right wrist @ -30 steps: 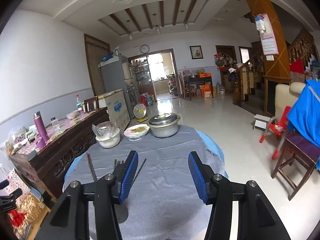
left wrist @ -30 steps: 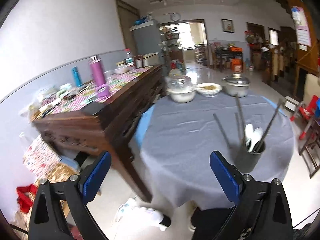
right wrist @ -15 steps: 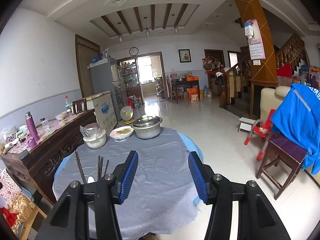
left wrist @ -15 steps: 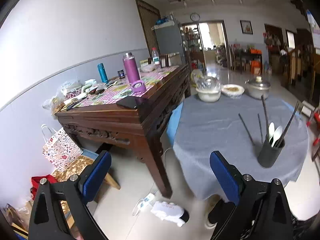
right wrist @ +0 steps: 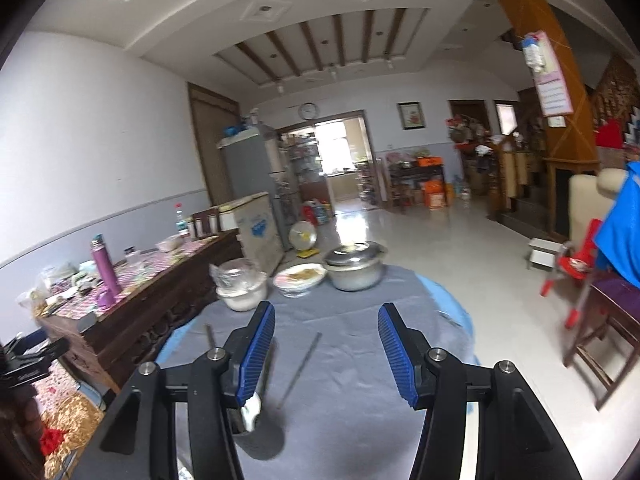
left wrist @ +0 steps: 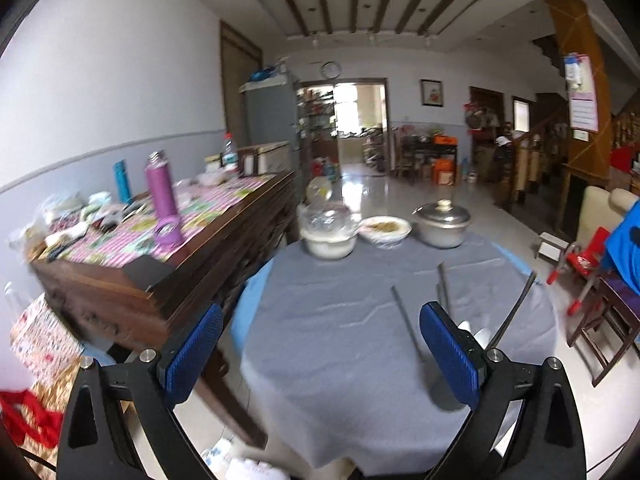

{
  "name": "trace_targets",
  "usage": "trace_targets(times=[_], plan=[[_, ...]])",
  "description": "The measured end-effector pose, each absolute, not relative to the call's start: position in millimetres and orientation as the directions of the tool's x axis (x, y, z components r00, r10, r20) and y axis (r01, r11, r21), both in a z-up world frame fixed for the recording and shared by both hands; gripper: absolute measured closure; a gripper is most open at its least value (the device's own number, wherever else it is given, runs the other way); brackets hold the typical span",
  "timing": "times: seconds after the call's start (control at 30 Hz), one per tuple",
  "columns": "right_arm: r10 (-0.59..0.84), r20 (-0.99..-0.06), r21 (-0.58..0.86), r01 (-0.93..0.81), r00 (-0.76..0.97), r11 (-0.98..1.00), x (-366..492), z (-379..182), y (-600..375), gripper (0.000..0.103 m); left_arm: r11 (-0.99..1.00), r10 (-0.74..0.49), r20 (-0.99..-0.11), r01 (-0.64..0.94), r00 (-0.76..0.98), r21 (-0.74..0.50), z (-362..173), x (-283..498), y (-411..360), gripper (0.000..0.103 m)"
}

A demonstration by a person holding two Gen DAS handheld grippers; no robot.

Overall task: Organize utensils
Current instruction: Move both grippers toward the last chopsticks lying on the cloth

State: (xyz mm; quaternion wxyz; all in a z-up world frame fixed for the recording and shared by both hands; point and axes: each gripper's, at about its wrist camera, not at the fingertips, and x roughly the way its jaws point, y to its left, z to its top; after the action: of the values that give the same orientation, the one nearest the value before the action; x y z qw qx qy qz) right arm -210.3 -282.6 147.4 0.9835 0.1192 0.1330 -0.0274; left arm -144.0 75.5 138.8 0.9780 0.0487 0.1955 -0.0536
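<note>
Dark utensil holder [right wrist: 256,434] stands upright on the grey tablecloth, chopsticks [left wrist: 404,326] and white spoons [left wrist: 482,334] inside

The utensil holder [right wrist: 256,436] is largely hidden behind the right tongs' [right wrist: 326,354] left finger; in the left wrist view it is wholly concealed. Sideboard items [left wrist: 80,224] are blurred.

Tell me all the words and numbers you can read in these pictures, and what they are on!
No text can be read in either view.
Wall calendar on the wooden pillar: printed rows, too small and blurred.
Wall clock: numerals too small.
Blue marks on the white chest: blurred.
Label on the clear bottle: too small.
Framed picture: no words to make out.
</note>
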Motion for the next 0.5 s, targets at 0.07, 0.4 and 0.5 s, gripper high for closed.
trace_targets(times=[0.07, 0.4, 0.5], plan=[[-0.005, -0.248, 0.223, 0.062, 0.969, 0.973, -205, 152, -275, 0.045, 0.987, -0.108, -0.36, 0.143, 0.927, 0.073, 148, -144, 68, 0.005], [-0.053, -0.243, 0.213, 0.107, 0.969, 0.971, -217, 164, -287, 0.043, 0.994, -0.057, -0.346, 0.087, 0.937, 0.072, 167, -153, 89, 0.004], [-0.048, -0.26, 0.258, 0.117, 0.964, 0.959, -209, 163, -300, 0.042, 0.996, -0.052, -0.356, 0.072, 0.933, 0.044, 165, -144, 97, 0.003]])
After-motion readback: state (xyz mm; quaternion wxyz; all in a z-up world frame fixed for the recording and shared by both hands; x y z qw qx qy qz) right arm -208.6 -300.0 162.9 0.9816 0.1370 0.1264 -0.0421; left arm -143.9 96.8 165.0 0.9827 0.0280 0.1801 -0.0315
